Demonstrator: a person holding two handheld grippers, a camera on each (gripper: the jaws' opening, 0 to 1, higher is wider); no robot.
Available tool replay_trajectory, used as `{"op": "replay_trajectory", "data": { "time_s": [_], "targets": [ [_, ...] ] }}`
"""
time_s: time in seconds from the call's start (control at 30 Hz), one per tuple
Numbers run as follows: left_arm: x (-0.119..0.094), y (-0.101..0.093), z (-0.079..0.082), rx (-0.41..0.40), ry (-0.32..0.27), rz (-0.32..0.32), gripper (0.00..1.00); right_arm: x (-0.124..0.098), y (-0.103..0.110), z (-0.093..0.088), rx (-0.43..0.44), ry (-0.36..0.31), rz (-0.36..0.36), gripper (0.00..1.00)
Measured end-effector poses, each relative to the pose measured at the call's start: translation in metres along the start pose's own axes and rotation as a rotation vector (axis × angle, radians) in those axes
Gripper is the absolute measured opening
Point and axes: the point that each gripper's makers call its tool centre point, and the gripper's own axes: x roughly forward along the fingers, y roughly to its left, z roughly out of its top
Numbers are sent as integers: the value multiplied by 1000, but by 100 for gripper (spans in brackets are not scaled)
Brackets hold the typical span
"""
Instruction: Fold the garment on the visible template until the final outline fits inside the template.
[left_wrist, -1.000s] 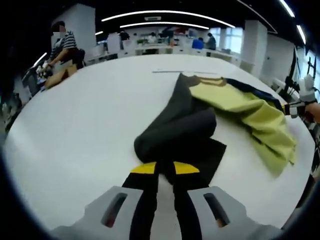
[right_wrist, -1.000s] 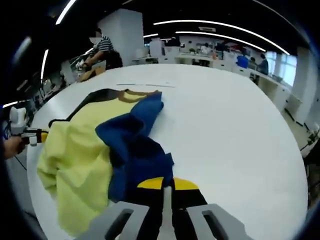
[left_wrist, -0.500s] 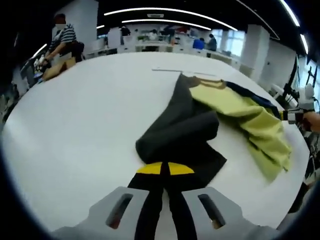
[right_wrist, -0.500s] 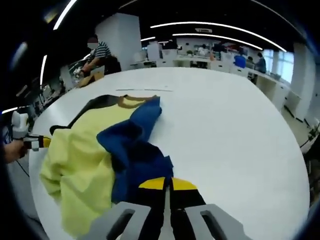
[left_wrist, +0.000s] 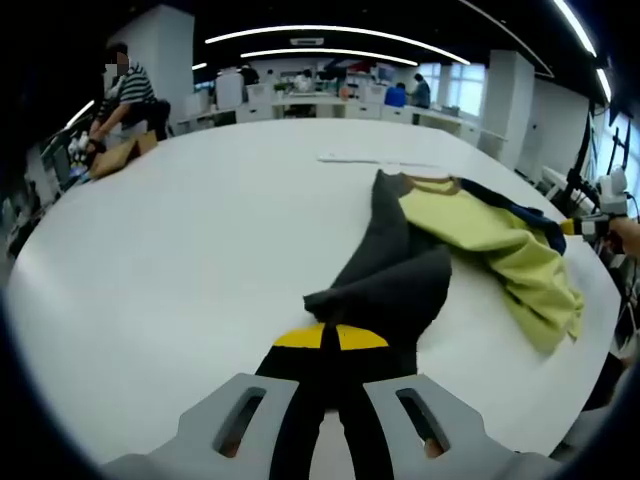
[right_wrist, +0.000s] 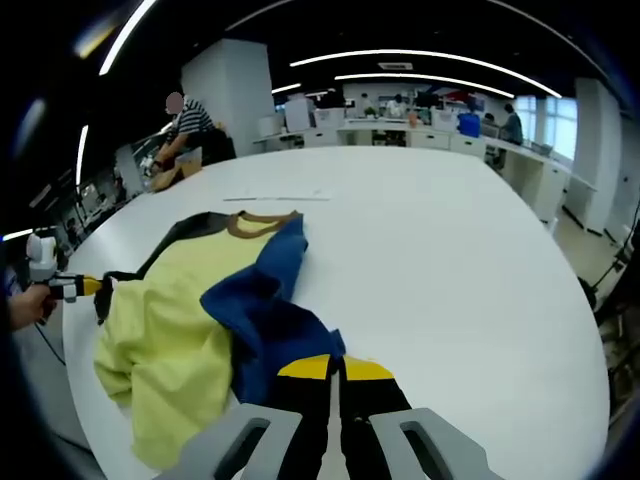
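Observation:
A garment with a yellow-green body (left_wrist: 500, 250) (right_wrist: 165, 320), a brown collar (right_wrist: 262, 222), a dark grey sleeve (left_wrist: 395, 275) and a blue sleeve (right_wrist: 262, 300) lies crumpled on the white table (left_wrist: 200, 220). My left gripper (left_wrist: 325, 345) is shut on the grey sleeve's end, low over the table. My right gripper (right_wrist: 335, 368) is shut on the blue sleeve's end. Each gripper also appears at the edge of the other view, the right gripper (left_wrist: 592, 226) and the left gripper (right_wrist: 62, 288), each with a hand behind it.
A thin pale strip (left_wrist: 375, 160) (right_wrist: 275, 197) lies on the table just beyond the collar. A person in a striped top (left_wrist: 125, 95) sits at the table's far edge. Desks and other people fill the background.
The grey sleeve now stretches narrower and straighter toward my left gripper. The blue sleeve lies a little flatter. Both grippers stay shut on the cloth.

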Motion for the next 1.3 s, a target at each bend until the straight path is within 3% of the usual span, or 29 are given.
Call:
{"op": "replay_trajectory", "data": {
  "time_s": [0.47, 1.3],
  "targets": [
    [-4, 42, 9, -21, -15, 40, 0, -23, -29, 8, 25, -14, -59, 0],
    [10, 92, 13, 98, 0, 64, 0, -33, -87, 11, 57, -1, -170, 0]
  ]
}}
